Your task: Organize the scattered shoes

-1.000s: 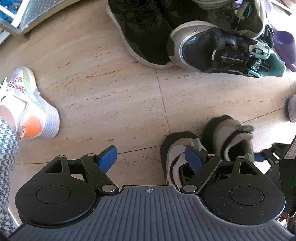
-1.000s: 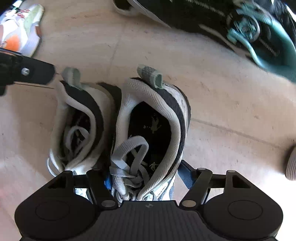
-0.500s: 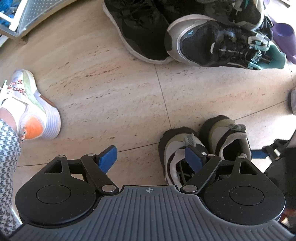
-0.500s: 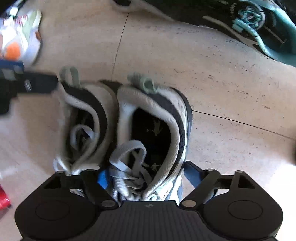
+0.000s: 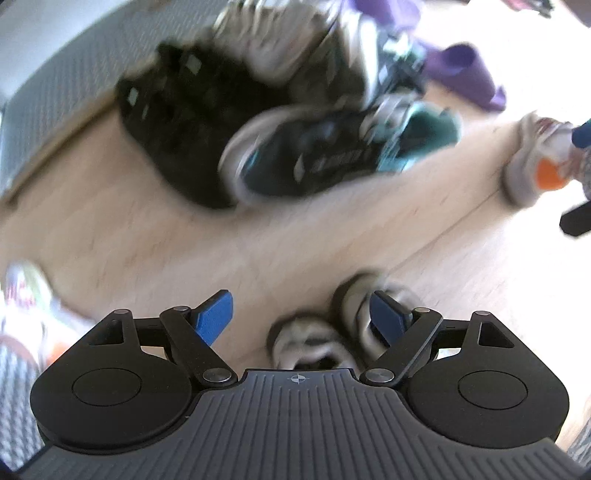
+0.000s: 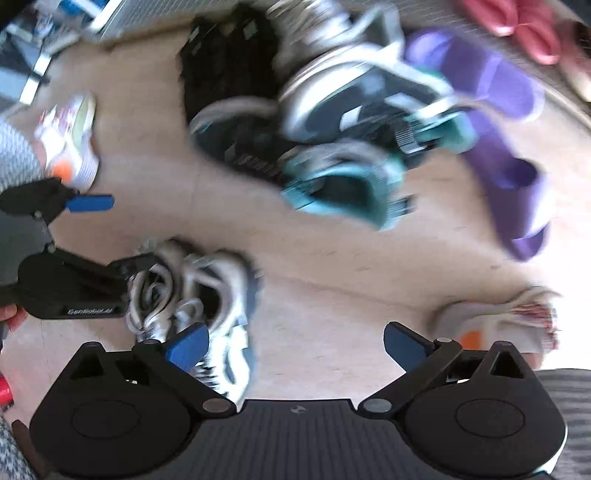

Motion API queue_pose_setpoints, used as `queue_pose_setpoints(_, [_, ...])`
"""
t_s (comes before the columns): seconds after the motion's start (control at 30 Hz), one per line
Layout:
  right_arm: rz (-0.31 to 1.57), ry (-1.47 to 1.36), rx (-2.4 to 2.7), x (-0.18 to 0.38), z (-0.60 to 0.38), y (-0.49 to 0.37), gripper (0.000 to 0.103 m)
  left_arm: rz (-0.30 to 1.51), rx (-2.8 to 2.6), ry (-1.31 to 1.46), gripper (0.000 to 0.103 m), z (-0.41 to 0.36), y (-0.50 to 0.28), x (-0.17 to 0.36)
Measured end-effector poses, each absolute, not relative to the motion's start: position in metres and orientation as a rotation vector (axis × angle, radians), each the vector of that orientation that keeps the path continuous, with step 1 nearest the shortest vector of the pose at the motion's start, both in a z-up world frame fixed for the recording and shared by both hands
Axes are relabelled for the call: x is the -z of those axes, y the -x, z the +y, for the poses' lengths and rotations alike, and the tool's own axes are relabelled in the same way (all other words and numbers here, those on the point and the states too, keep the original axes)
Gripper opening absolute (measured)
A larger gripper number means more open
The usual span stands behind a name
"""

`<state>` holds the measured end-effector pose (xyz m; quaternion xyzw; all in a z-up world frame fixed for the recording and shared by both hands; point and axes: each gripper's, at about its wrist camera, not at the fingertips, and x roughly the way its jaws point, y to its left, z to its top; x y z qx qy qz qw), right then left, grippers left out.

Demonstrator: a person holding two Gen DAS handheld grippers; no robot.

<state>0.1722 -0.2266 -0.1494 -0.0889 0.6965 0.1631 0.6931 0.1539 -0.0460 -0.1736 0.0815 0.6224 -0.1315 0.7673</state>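
A grey-and-white pair of sneakers (image 6: 207,288) stands side by side on the tan floor. My right gripper (image 6: 295,336) hangs well above it, jaws opening wide, with only bare floor between the blue pads. In the left wrist view the pair's heels (image 5: 321,339) show low between the fingers of my left gripper (image 5: 299,306), whose jaws are opening and press on nothing. The right wrist view shows the left gripper (image 6: 114,232) beside the pair's left shoe; contact cannot be told. Both views are blurred.
A pile of black, grey and teal sneakers (image 6: 332,129) lies beyond the pair, with purple slippers (image 6: 498,110) and red slippers (image 6: 517,22) to its right. A person's white-and-orange sneakers (image 6: 70,140) (image 6: 498,321) stand left and right. A metal rack (image 6: 110,14) is at the far left.
My right gripper has let go of the right sneaker, spread its jaws and risen, so the pair looks smaller. My left gripper has lifted and rolled, swinging its view across the pile.
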Motion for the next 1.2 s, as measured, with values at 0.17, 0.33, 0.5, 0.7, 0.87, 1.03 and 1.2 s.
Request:
queue_pose_setpoints(0.17, [1.445, -0.061, -0.113, 0.151, -0.288, -0.201, 0.101, 1.315, 0.253, -0.217, 0.088, -0.09, -0.205, 0.167])
queue_pose_setpoints(0.33, [1.383, -0.209, -0.06, 0.136, -0.319, -0.218, 0.101, 1.33, 0.209, -0.163, 0.085, -0.123, -0.256, 0.179])
queue_pose_setpoints(0.5, [1.285, -0.24, -0.058, 0.113, -0.33, -0.227, 0.101, 1.348, 0.156, -0.126, 0.067, -0.147, -0.29, 0.199])
queue_pose_setpoints(0.7, [1.267, -0.258, -0.125, 0.101, -0.328, -0.227, 0.102, 1.351, 0.118, -0.24, 0.066, -0.179, -0.315, 0.222])
queue_pose_setpoints(0.87, [1.248, -0.257, -0.106, 0.097, -0.33, -0.23, 0.102, 1.362, 0.119, -0.243, 0.039, -0.189, -0.323, 0.212])
queue_pose_setpoints(1.03, [1.21, -0.268, -0.069, 0.092, -0.336, -0.231, 0.102, 1.374, 0.159, 0.142, 0.036, -0.17, -0.32, 0.179])
queue_pose_setpoints(1.2, [1.167, -0.299, 0.024, 0.093, -0.356, -0.229, 0.102, 1.373, 0.157, 0.45, 0.035, -0.137, -0.291, 0.151])
